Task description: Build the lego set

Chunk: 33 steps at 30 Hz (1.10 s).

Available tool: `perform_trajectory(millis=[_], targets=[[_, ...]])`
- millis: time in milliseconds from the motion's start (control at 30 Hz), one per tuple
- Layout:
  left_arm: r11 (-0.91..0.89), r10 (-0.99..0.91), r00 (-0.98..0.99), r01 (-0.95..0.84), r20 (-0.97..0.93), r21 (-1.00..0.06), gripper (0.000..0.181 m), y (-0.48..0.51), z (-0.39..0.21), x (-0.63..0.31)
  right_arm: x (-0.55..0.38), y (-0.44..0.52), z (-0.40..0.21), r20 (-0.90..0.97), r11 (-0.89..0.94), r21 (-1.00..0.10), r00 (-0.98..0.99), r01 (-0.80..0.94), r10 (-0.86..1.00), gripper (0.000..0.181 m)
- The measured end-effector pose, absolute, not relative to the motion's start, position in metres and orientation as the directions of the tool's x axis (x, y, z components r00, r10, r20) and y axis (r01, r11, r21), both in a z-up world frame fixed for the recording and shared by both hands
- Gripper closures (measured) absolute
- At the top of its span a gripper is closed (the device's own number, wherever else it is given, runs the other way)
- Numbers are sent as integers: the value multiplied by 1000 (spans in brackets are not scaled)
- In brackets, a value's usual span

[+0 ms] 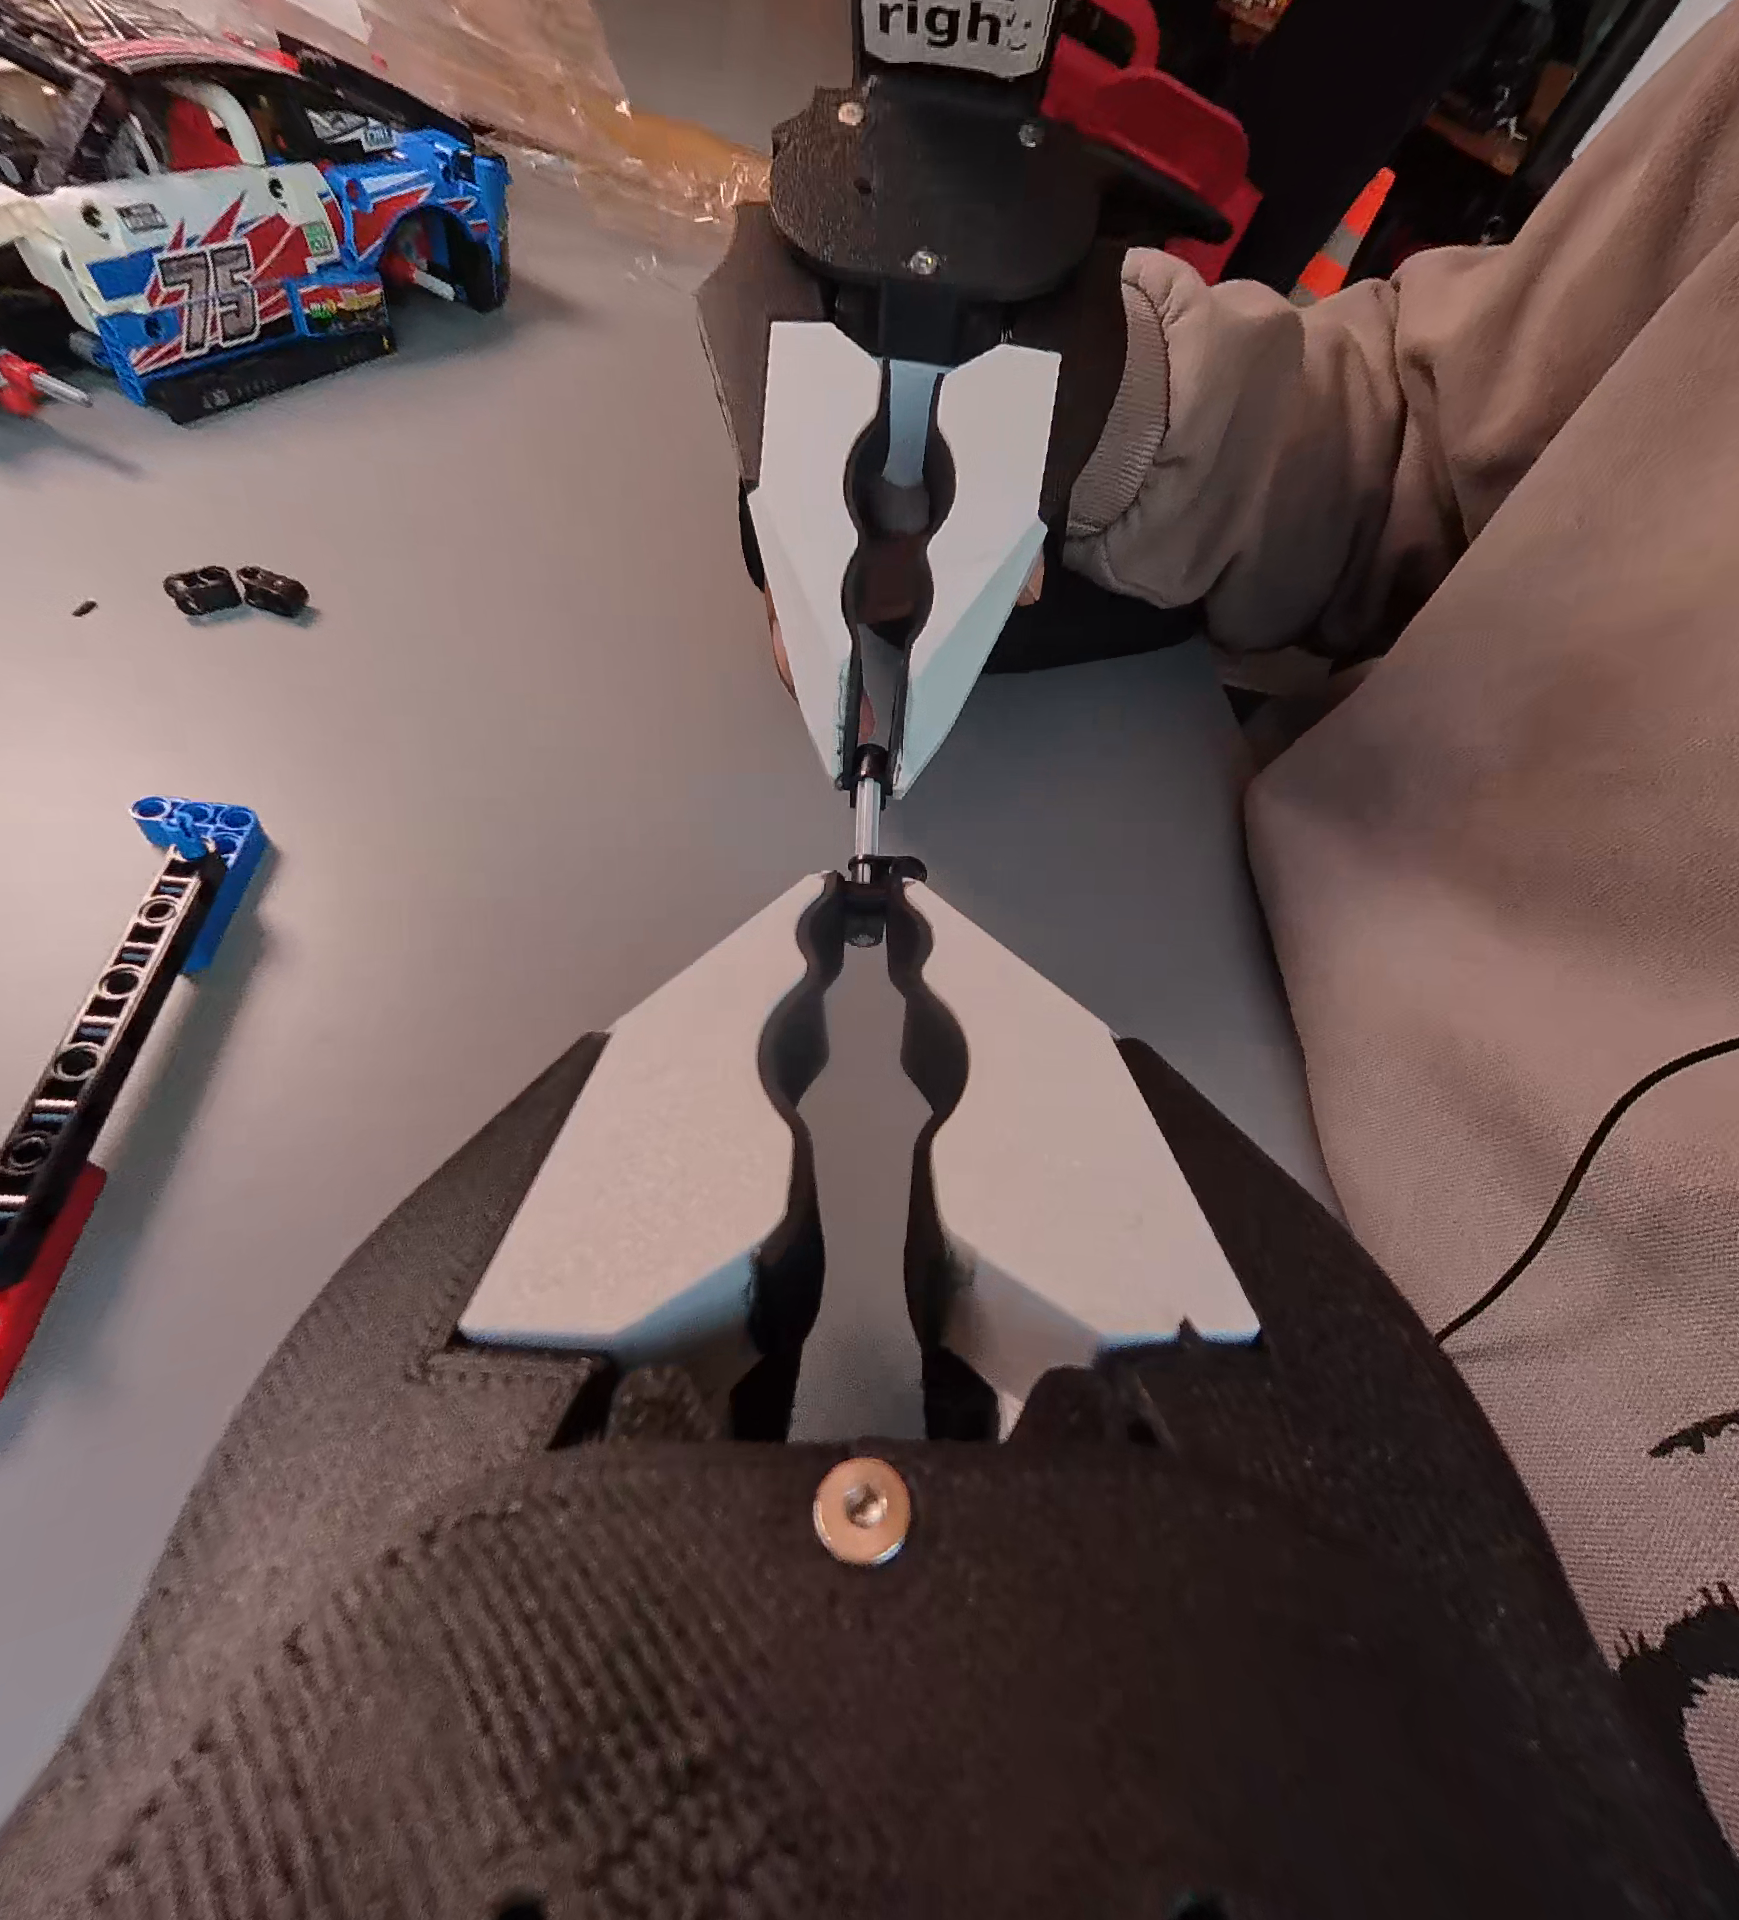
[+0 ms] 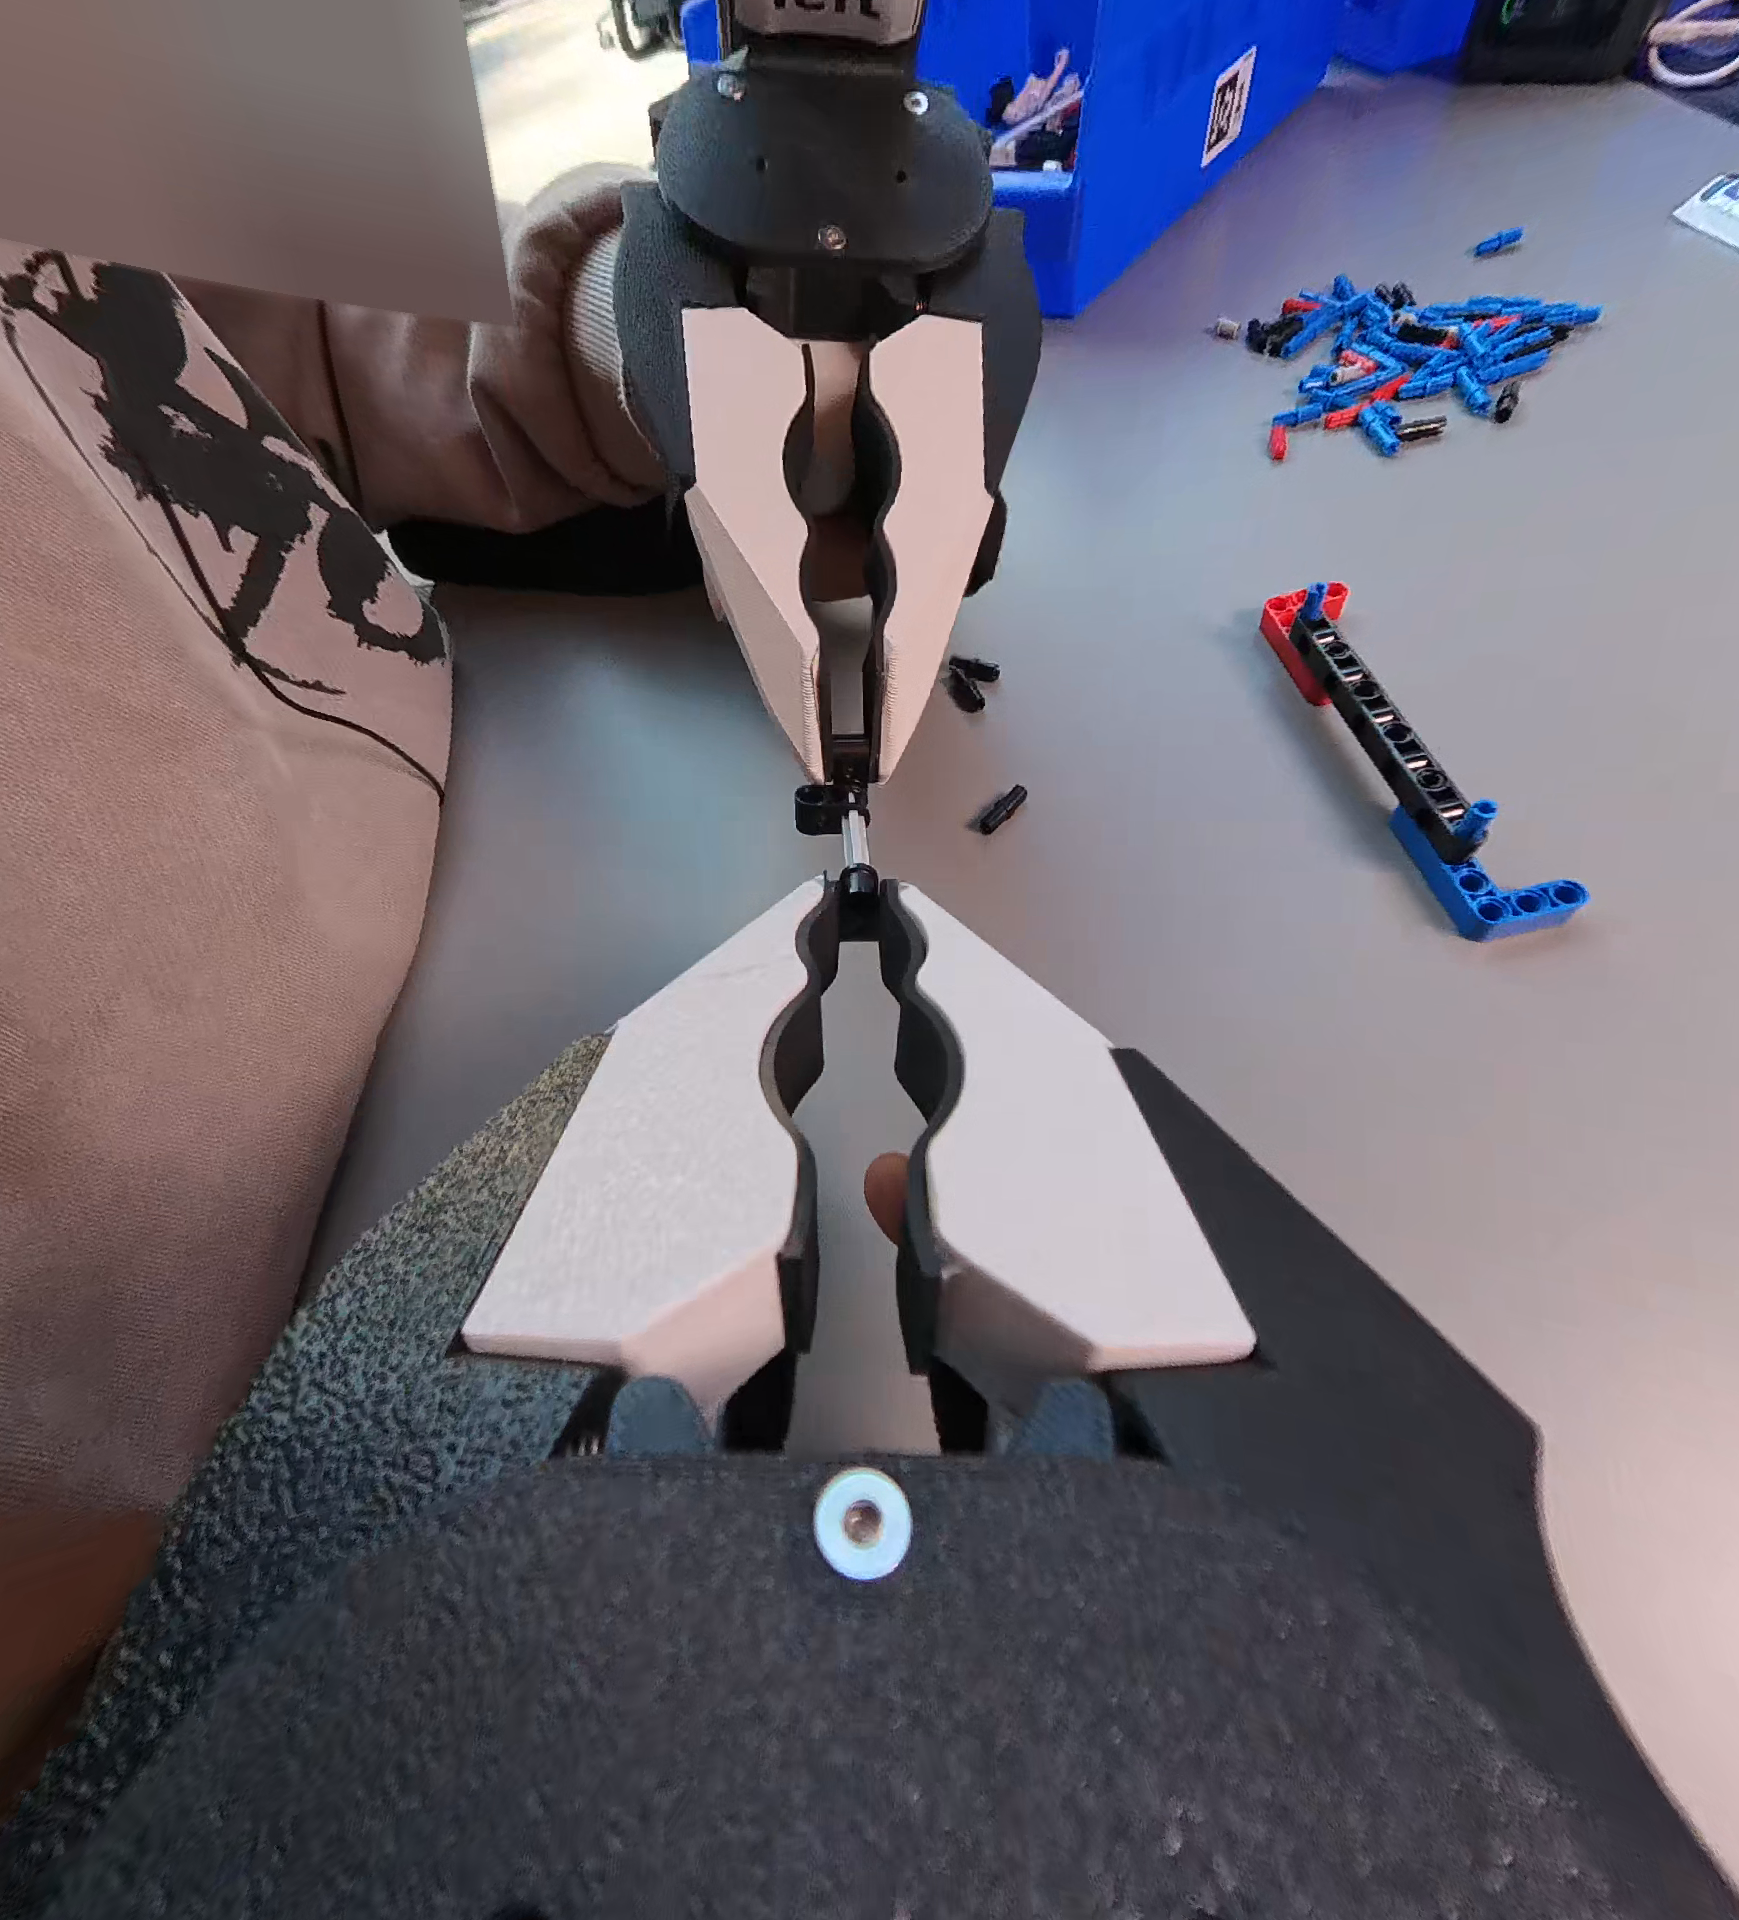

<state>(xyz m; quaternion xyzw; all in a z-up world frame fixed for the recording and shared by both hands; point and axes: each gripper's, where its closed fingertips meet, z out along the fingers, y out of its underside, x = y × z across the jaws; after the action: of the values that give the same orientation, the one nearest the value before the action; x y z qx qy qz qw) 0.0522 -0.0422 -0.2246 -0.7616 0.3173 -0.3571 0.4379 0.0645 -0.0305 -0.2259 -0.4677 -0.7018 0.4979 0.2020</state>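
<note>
The left gripper (image 1: 865,904) and right gripper (image 2: 857,902) meet tip to tip above the grey surface (image 1: 491,727); each is closed narrow on a small black connector, the left on one (image 1: 870,871), the right on another (image 2: 854,885); a short grey axle (image 1: 867,816) spans between the two. A black beam (image 2: 1384,732) with red and blue ends lies well apart to the side; a pile of blue pins (image 2: 1426,358) sits farther off; a model car (image 1: 221,260) stands at the far edge.
</note>
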Motion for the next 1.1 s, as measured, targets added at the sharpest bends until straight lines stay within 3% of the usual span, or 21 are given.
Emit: perform_trajectory(millis=[267, 400, 667, 1100], targets=[[-375, -803, 545, -146, 242, -915, 174, -38, -220, 47, 60, -27, -223, -184, 46, -904, -484, 425, 856, 176], [-345, -816, 534, -147, 220, -927, 160, -41, -213, 45, 60, -28, -214, -201, 7, -924, -501, 382, 842, 176], [-348, -821, 518, -121, 240, -930, 177, -43, -207, 44, 62, -26, -206, -195, -13, -940, -504, 342, 842, 176], [-409, -795, 529, -107, 297, -906, 173, -41, -215, 41, 60, -23, -216, -152, 44, -930, -490, 364, 858, 176]])
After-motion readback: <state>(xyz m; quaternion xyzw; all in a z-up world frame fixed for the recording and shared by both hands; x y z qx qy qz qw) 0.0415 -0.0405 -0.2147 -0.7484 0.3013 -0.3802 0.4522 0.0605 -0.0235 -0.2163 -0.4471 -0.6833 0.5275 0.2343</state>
